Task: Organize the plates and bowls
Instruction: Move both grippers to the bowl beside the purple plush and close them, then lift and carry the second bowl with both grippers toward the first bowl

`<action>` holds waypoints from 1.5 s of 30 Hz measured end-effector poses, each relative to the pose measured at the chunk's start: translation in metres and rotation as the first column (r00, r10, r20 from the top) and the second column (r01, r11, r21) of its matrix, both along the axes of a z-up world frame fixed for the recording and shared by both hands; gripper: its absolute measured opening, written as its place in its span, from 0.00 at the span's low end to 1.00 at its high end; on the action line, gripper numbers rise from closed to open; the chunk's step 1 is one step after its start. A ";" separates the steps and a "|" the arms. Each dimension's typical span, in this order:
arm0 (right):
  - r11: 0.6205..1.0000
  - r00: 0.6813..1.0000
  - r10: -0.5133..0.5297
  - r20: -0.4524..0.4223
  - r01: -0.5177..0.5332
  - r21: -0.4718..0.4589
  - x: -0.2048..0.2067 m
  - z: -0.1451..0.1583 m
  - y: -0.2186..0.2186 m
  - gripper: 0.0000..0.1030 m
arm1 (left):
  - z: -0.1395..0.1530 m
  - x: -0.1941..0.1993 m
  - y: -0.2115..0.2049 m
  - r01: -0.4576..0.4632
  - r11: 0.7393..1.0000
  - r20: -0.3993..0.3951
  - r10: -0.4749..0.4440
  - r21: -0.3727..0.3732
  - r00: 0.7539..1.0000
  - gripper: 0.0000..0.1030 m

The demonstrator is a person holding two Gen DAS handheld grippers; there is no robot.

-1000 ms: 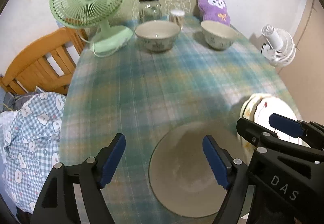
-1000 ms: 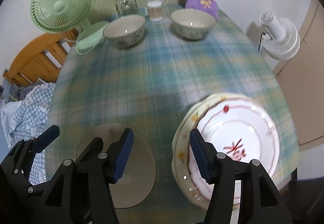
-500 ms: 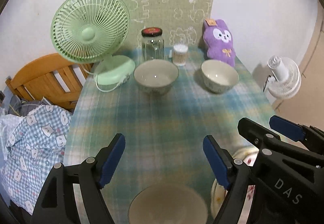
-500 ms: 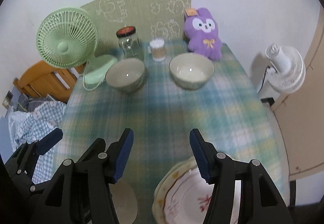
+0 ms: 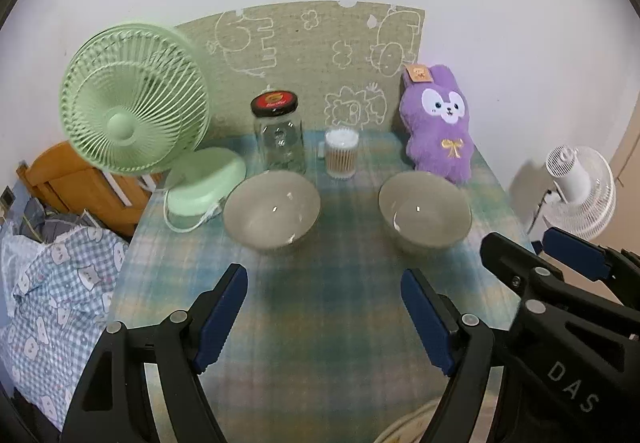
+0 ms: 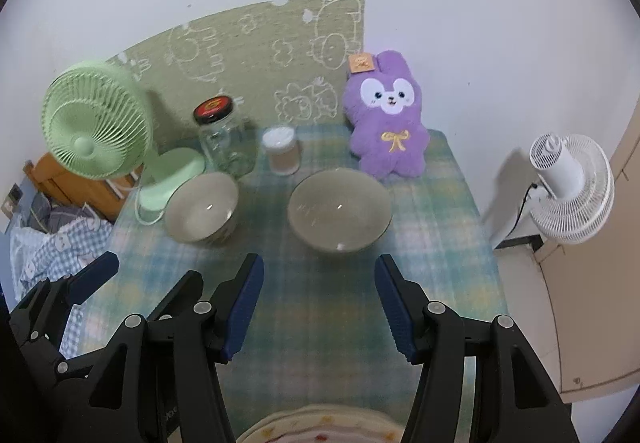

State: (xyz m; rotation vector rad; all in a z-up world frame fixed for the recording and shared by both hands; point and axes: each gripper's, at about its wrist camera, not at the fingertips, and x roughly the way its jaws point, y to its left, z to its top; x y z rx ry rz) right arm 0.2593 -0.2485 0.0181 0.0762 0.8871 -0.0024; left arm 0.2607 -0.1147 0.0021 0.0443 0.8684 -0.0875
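Observation:
Two grey-beige bowls stand side by side at the far end of the plaid-covered table (image 5: 320,323): the left bowl (image 5: 272,209) (image 6: 202,209) and the right bowl (image 5: 424,213) (image 6: 340,215). A stack of cream, patterned plates (image 6: 316,427) shows only its rim at the bottom edge (image 5: 404,427). My left gripper (image 5: 322,283) (image 6: 148,275) hangs open and empty above the cloth, short of the bowls. My right gripper (image 6: 320,271) (image 5: 532,249) is beside it, open and empty, roughly in line with the right bowl.
Behind the bowls stand a green desk fan (image 5: 132,103), a glass jar with a dark lid (image 5: 280,139), a tub of cotton swabs (image 5: 340,153) and a purple plush rabbit (image 5: 440,123). A white fan (image 6: 568,187) stands off the right edge. A wooden chair and checked fabric (image 5: 52,283) are on the left.
Both grippers have lifted and pulled back from the near dishes. The grey dish under the left gripper has left the view, and the plate stack has slid to the bottom edge. Jaws unchanged.

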 end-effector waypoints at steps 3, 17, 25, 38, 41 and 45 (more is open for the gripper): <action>1.000 1.000 0.005 0.003 -0.005 -0.006 0.017 -0.004 -0.012 0.60 | -0.006 0.016 -0.014 -0.021 1.000 -0.006 0.021 0.004 1.000 0.78; 0.999 0.998 -0.043 -0.037 0.044 0.016 0.099 -0.057 -0.063 0.60 | -0.046 0.096 -0.071 0.021 0.998 0.002 -0.021 0.055 1.000 0.73; 0.999 0.995 -0.047 -0.084 0.047 0.007 0.135 -0.099 -0.076 0.50 | -0.087 0.131 -0.084 0.026 1.000 -0.090 -0.024 0.016 0.996 0.57; 0.998 0.990 -0.040 -0.134 0.046 0.040 0.155 -0.133 -0.076 0.17 | -0.123 0.149 -0.092 0.010 1.000 -0.132 -0.006 0.028 0.991 0.21; 0.998 0.990 -0.044 -0.133 0.050 0.040 0.157 -0.133 -0.075 0.17 | -0.124 0.151 -0.091 -0.004 0.999 -0.138 0.009 0.034 0.990 0.18; 0.998 0.989 -0.048 -0.140 0.054 0.040 0.157 -0.133 -0.074 0.17 | -0.123 0.152 -0.091 -0.010 0.999 -0.150 0.016 0.044 0.989 0.18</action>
